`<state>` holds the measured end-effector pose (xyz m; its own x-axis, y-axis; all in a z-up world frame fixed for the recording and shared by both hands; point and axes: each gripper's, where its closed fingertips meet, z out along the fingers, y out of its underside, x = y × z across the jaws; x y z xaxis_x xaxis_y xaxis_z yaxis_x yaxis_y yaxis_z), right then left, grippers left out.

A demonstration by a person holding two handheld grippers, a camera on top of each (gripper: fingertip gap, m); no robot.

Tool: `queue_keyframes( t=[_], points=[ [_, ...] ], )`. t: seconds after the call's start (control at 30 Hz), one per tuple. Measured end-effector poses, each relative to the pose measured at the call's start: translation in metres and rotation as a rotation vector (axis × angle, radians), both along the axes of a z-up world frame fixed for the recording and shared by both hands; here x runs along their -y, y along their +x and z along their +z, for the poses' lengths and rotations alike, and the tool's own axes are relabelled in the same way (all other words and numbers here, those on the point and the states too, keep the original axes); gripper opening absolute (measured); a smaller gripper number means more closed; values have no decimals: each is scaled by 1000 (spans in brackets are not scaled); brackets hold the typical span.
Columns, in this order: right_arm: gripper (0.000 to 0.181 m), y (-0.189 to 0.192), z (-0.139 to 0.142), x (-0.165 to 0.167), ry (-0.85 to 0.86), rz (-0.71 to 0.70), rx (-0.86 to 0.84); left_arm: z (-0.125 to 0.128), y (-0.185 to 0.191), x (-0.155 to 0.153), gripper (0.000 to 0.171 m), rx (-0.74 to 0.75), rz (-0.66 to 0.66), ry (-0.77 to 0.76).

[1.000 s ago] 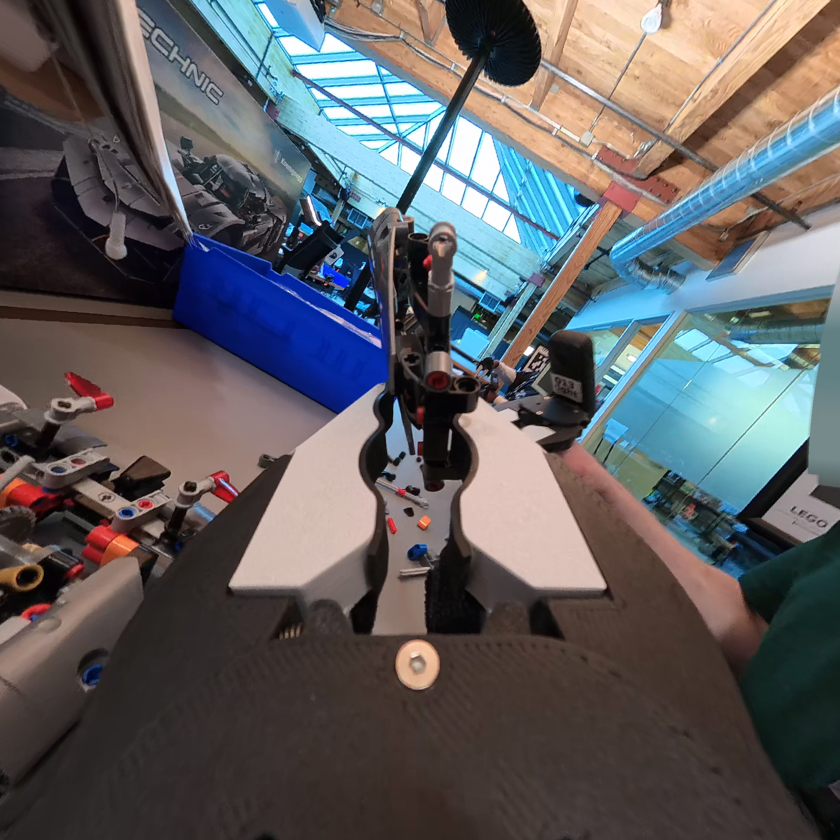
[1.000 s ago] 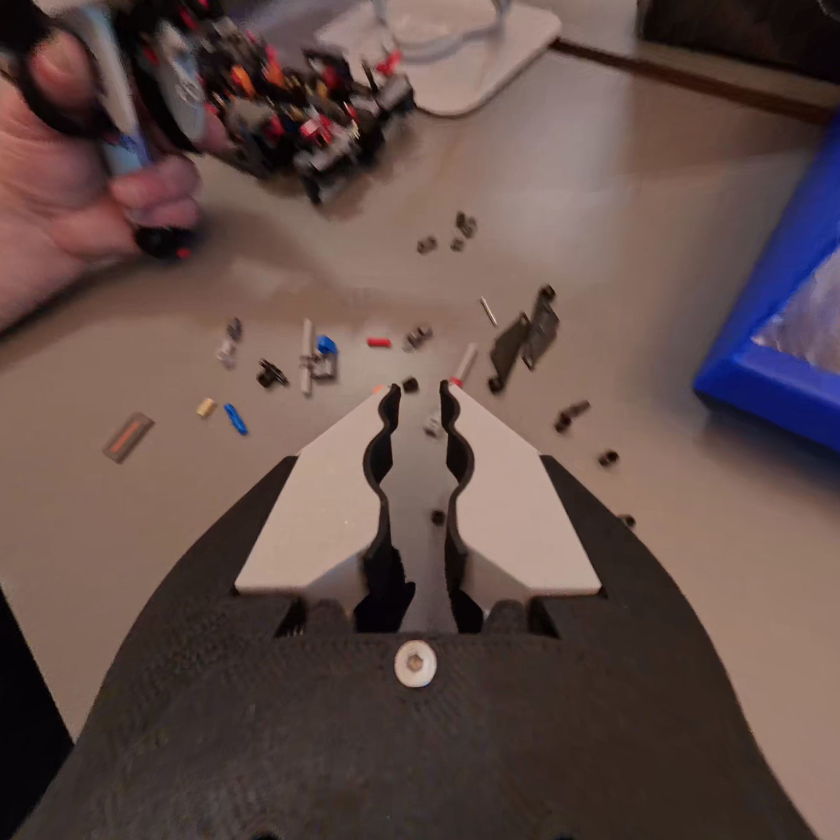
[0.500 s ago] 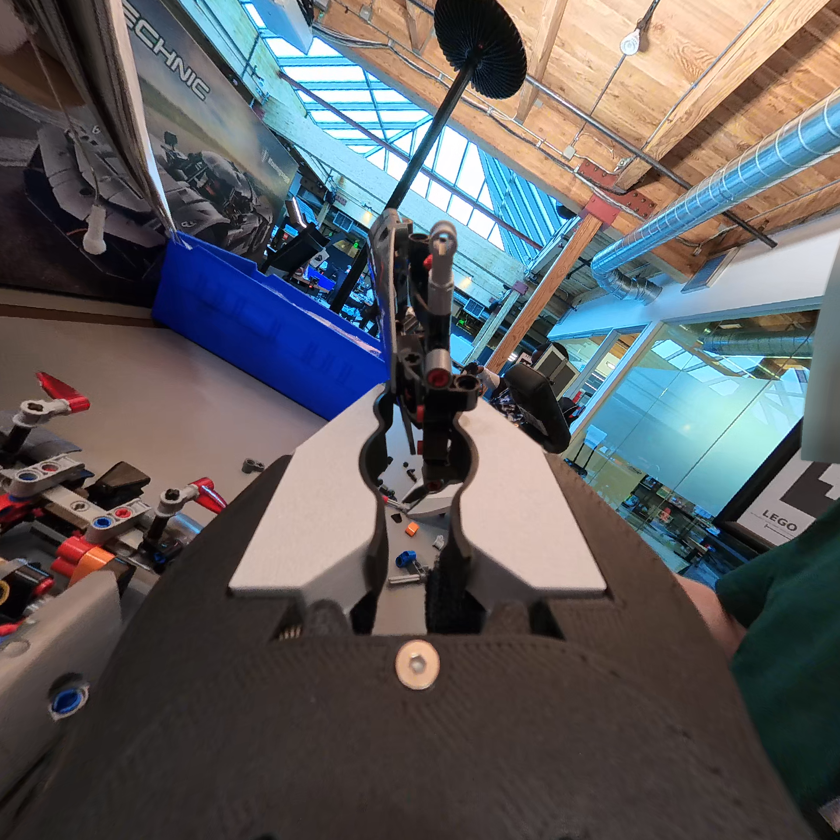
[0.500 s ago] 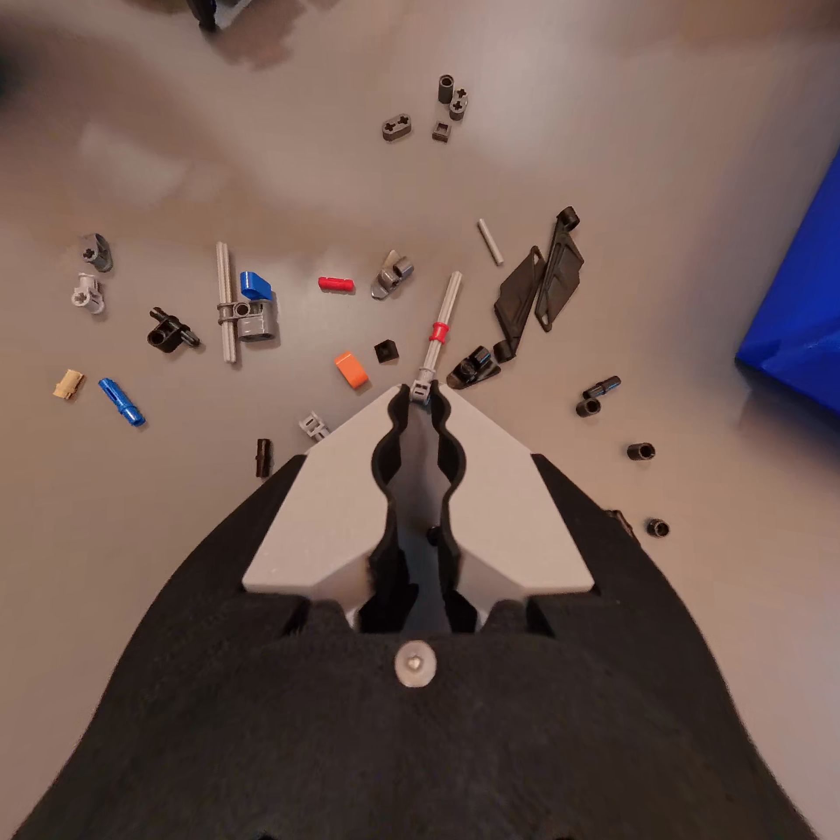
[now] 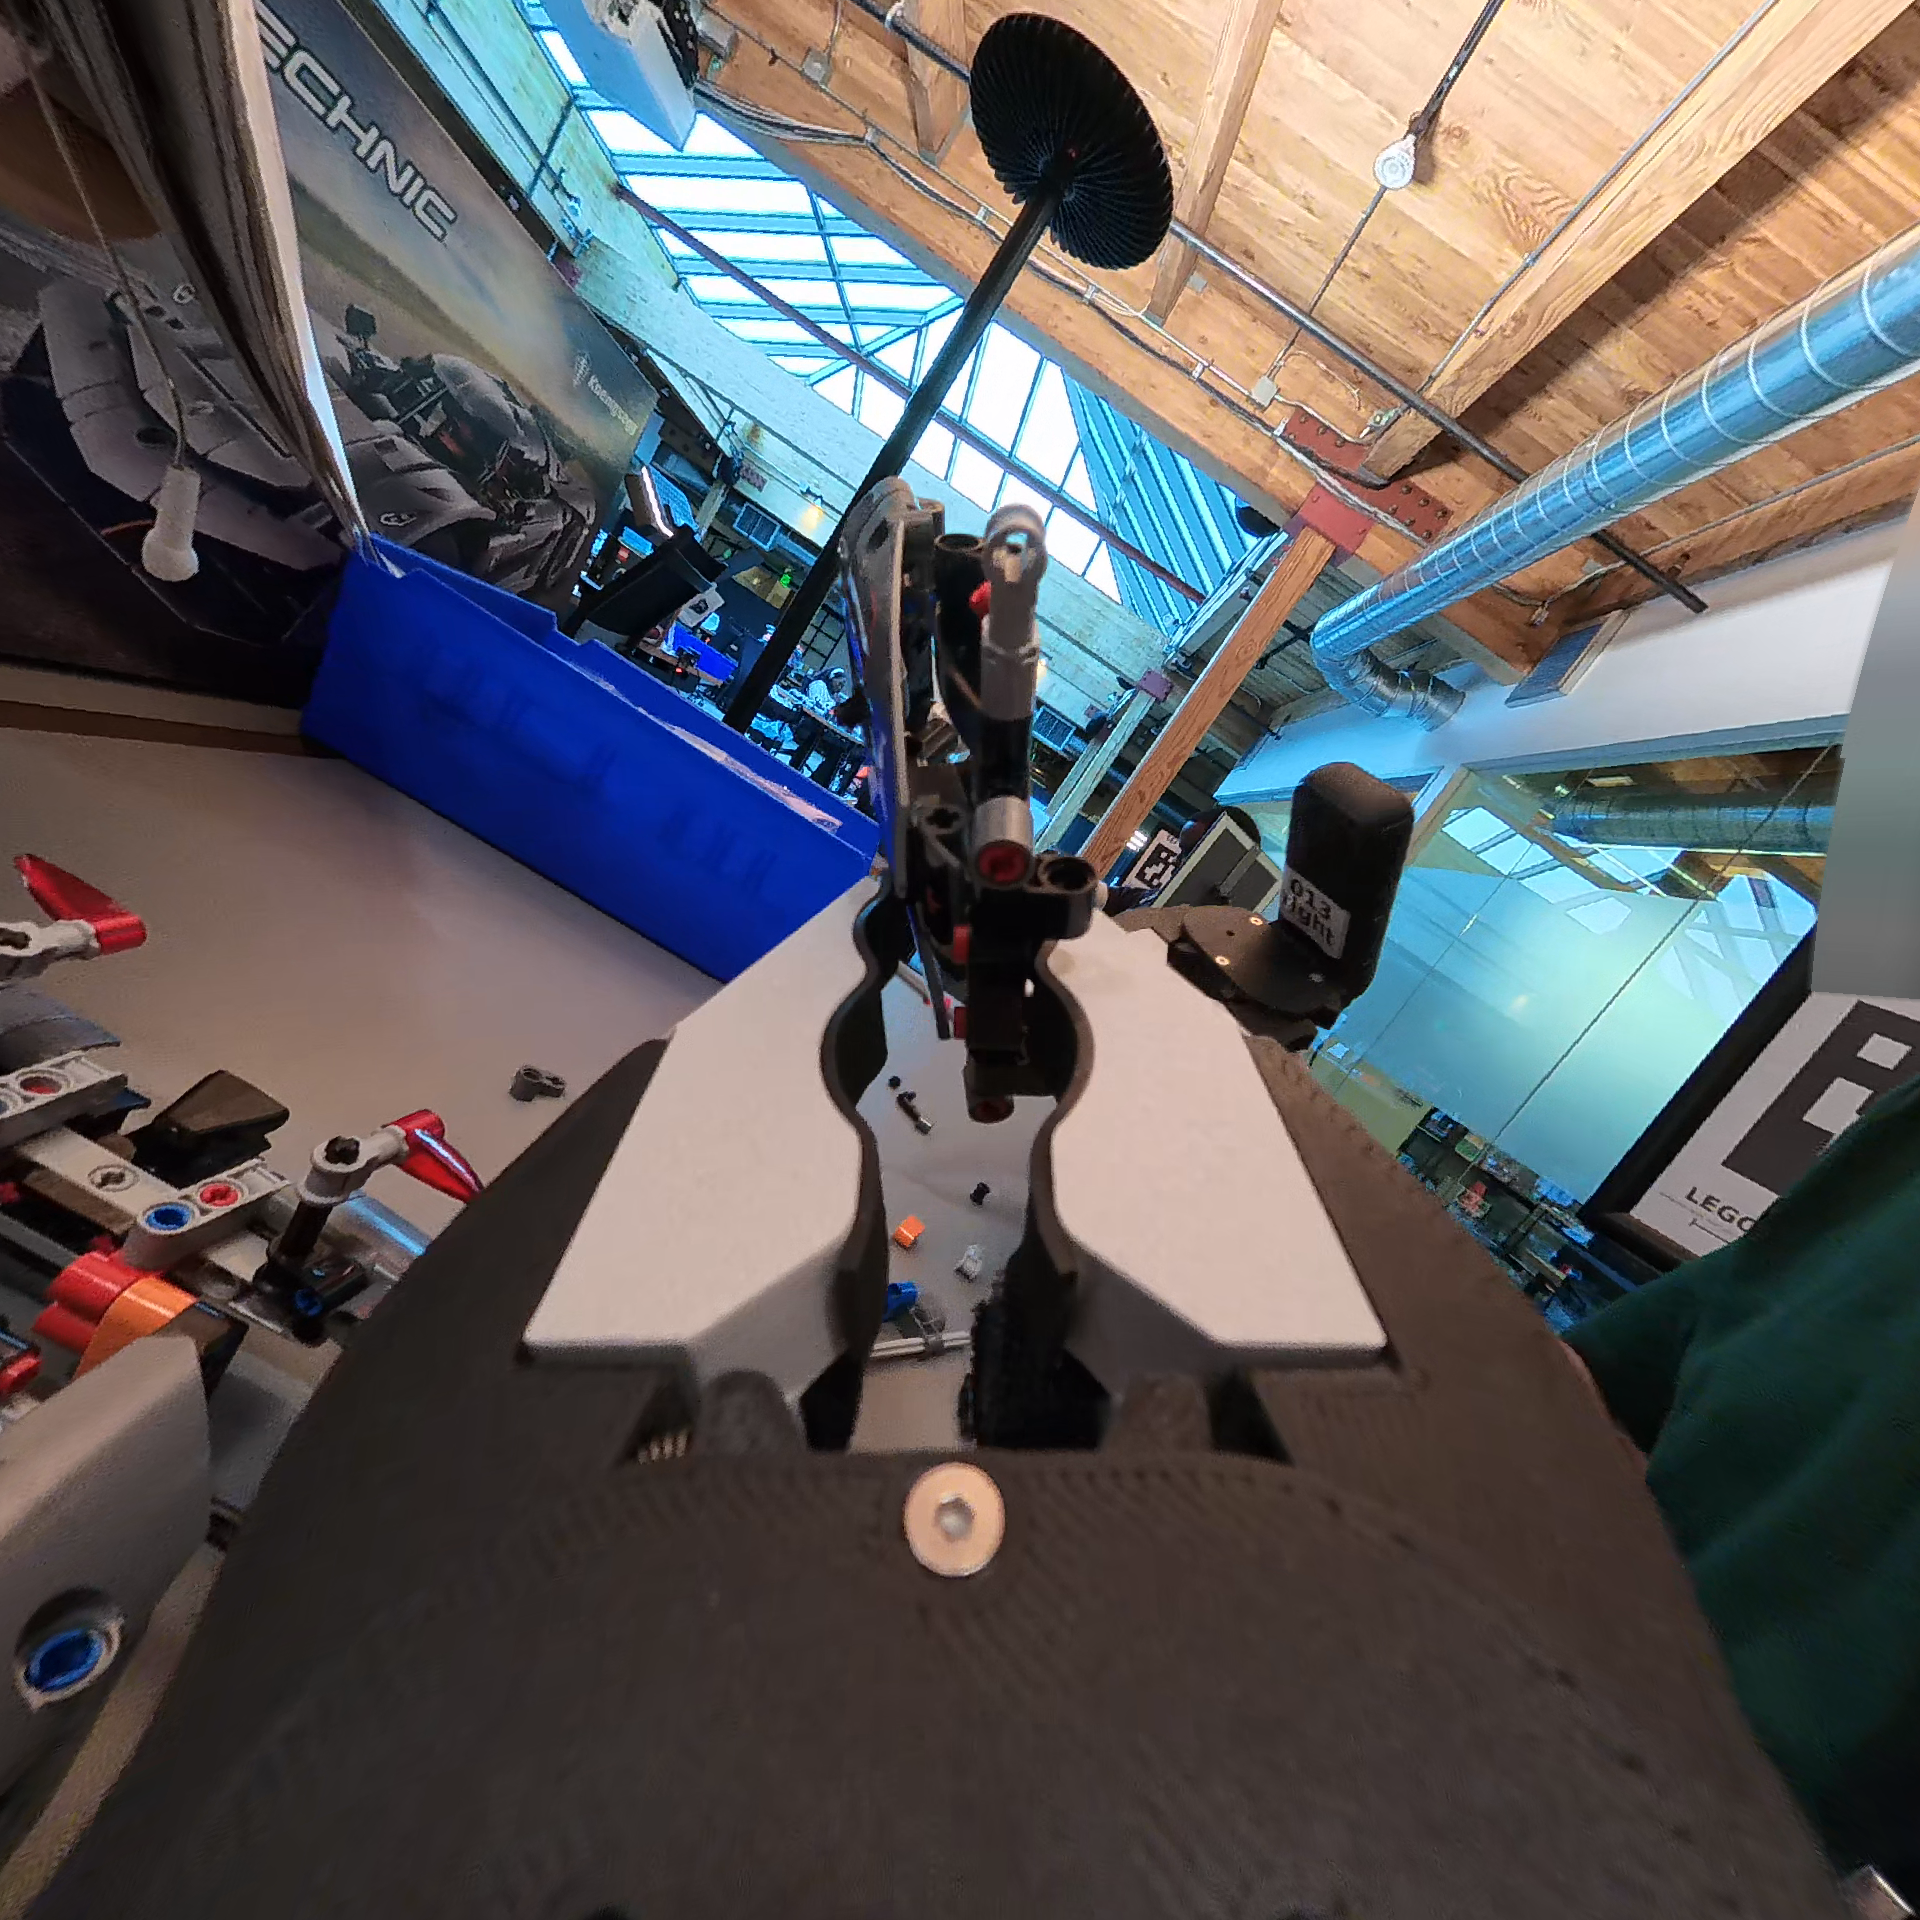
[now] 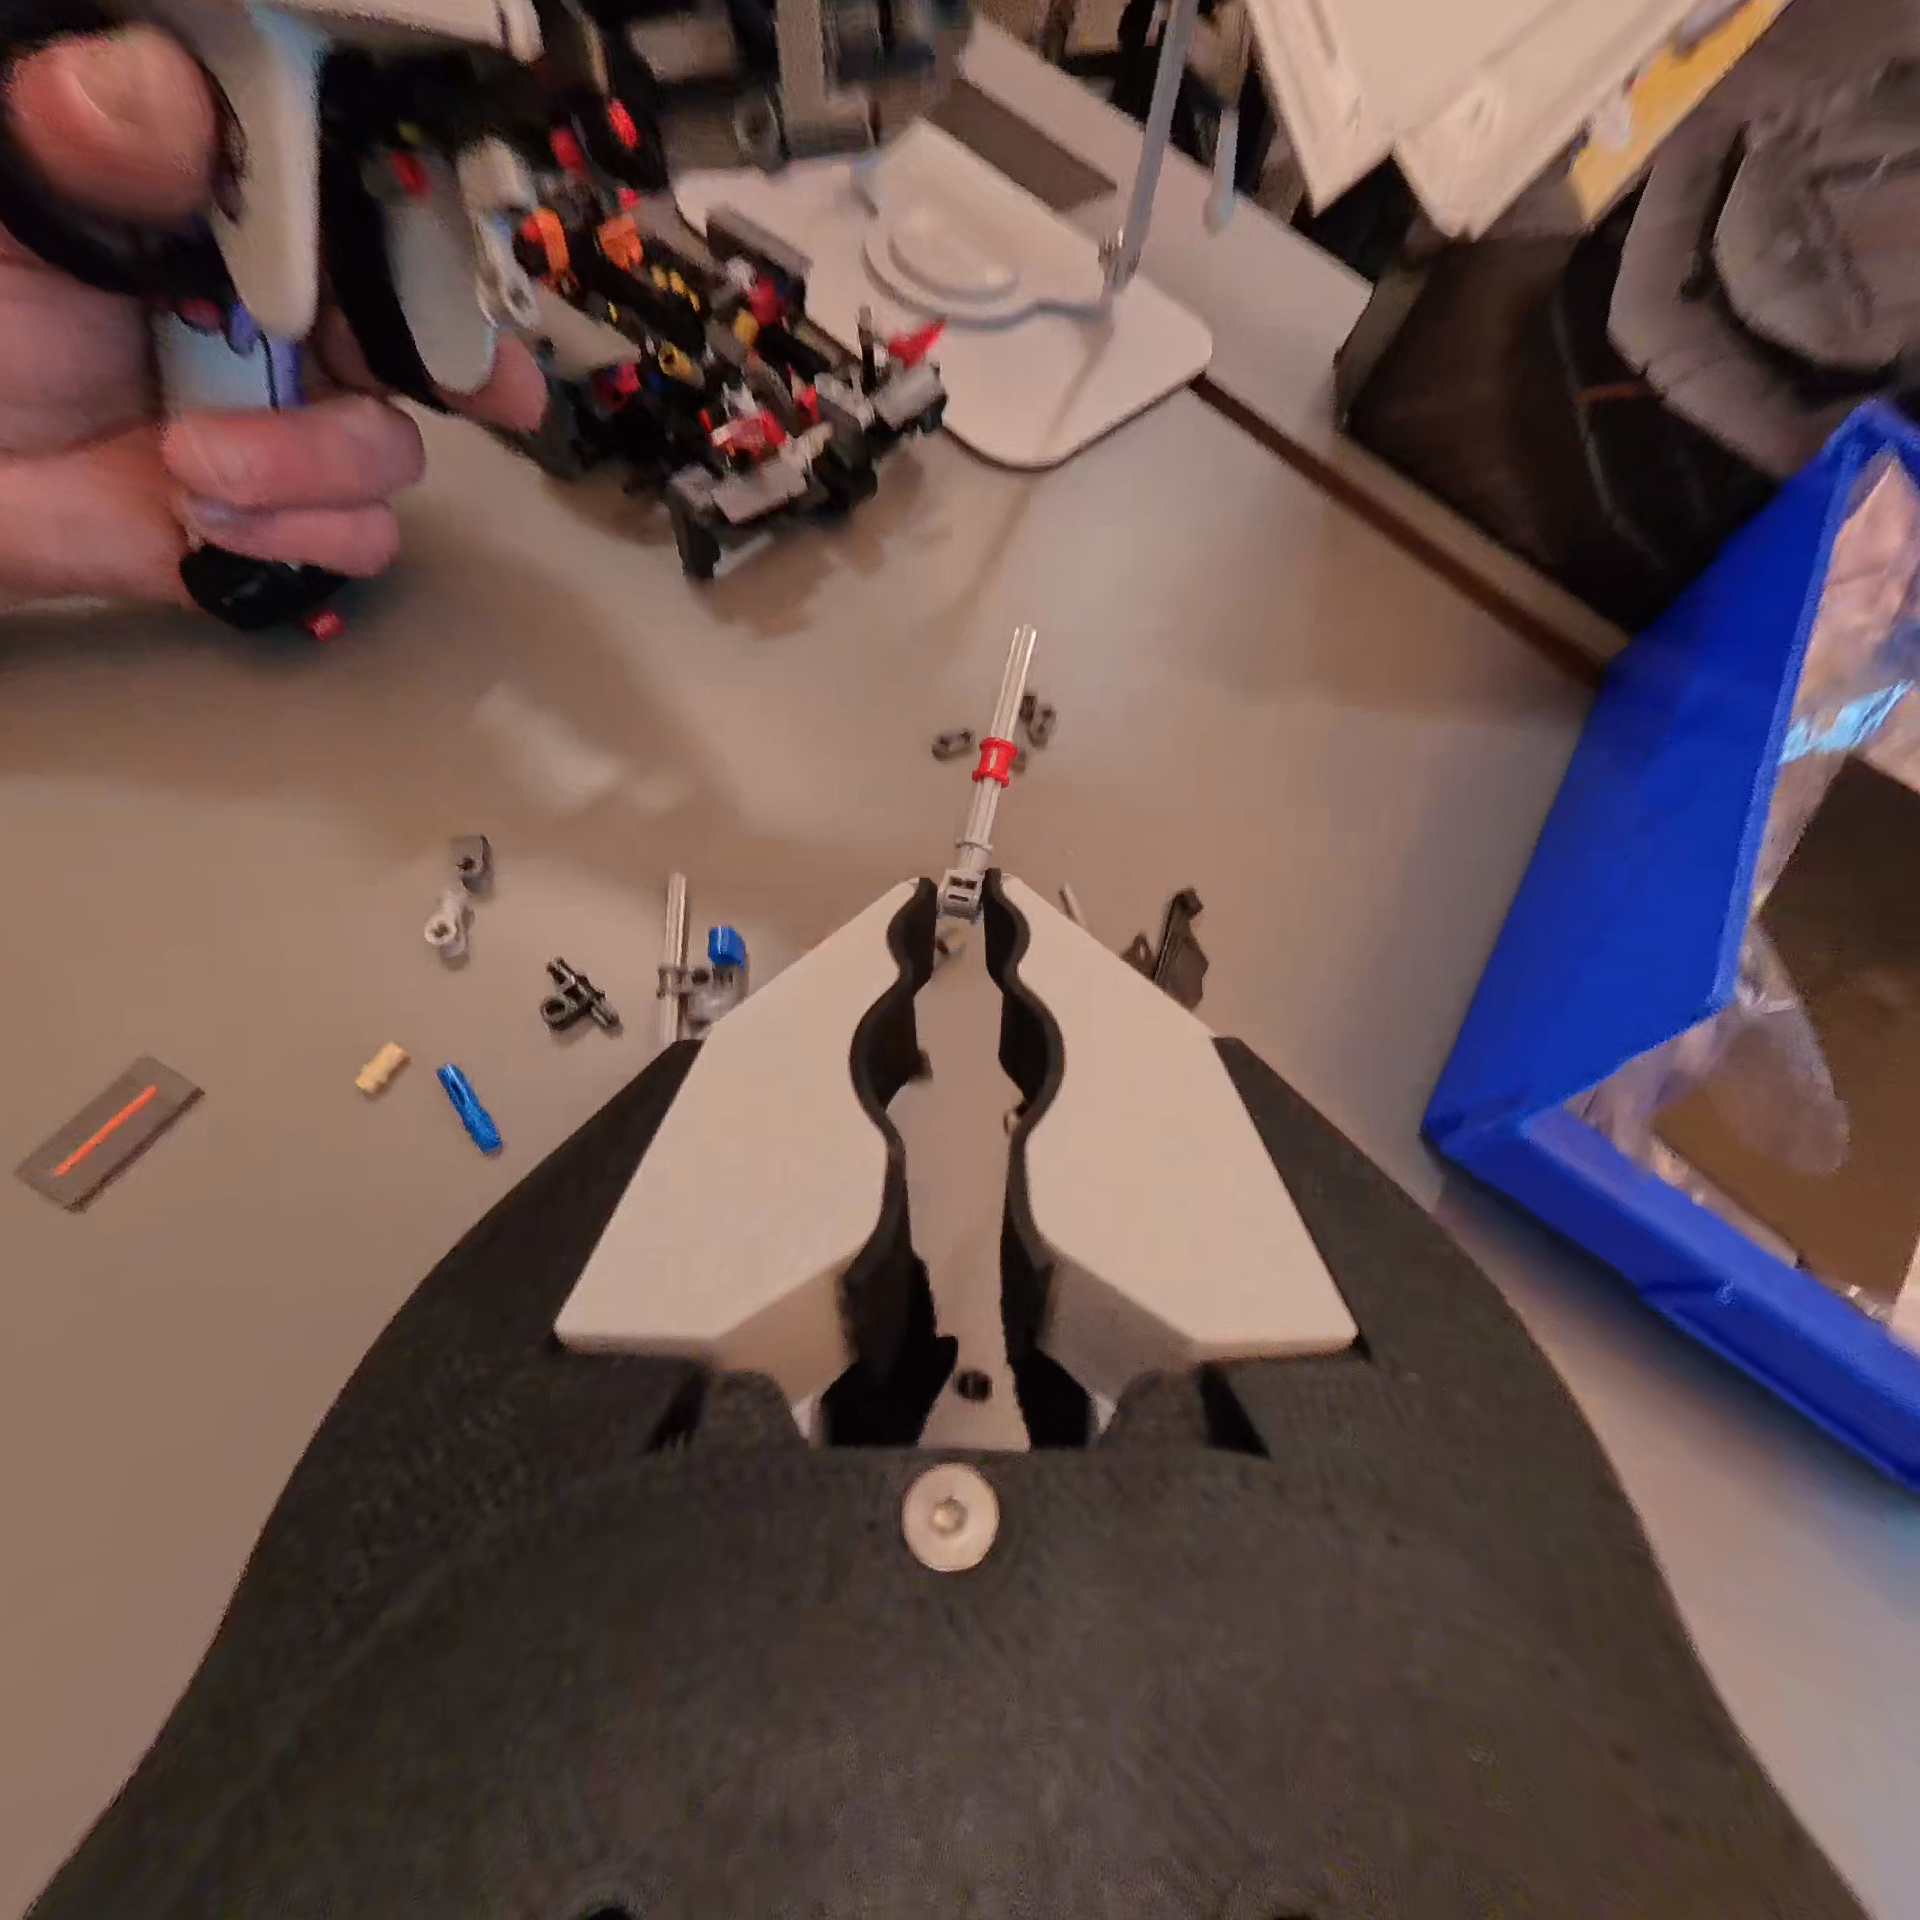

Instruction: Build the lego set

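Right tongs (image 6: 954, 894) clamp grey axle (image 6: 995, 750), pointing forward; left tongs (image 5: 971, 940) clamp upright subassembly (image 5: 982, 821).

My left gripper (image 5: 971, 935) points upward, jaws clamped on a small assembly (image 5: 987, 831). My right gripper (image 6: 956, 894) pinches a grey axle (image 6: 987, 769) at its tips.

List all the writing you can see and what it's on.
I won't quote writing; it stands on:
Dark poster: white lettering.
White sticker on black cylinder: dark print.
White sign, right edge: black lettering under square marker.
Right wrist view: none readable.
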<state>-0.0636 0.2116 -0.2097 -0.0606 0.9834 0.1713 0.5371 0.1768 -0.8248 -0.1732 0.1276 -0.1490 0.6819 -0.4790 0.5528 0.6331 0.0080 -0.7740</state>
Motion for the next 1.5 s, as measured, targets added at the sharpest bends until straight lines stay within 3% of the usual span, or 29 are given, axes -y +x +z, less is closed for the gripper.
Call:
queue_keyframes(
  t=[0.3,0.47,1.27,1.5],
  points=[
    [7,-32,54,26,142,97,-146,7,-2,4,19,35,-1,23],
    [7,-48,68,38,211,147,-176,9,-4,5,19,53,3,26],
    [7,-75,68,56,381,240,-191,11,-5,3,19,105,-5,31],
    [7,-80,72,60,374,228,-234,17,-4,6,19,224,-69,79]
  ],
)
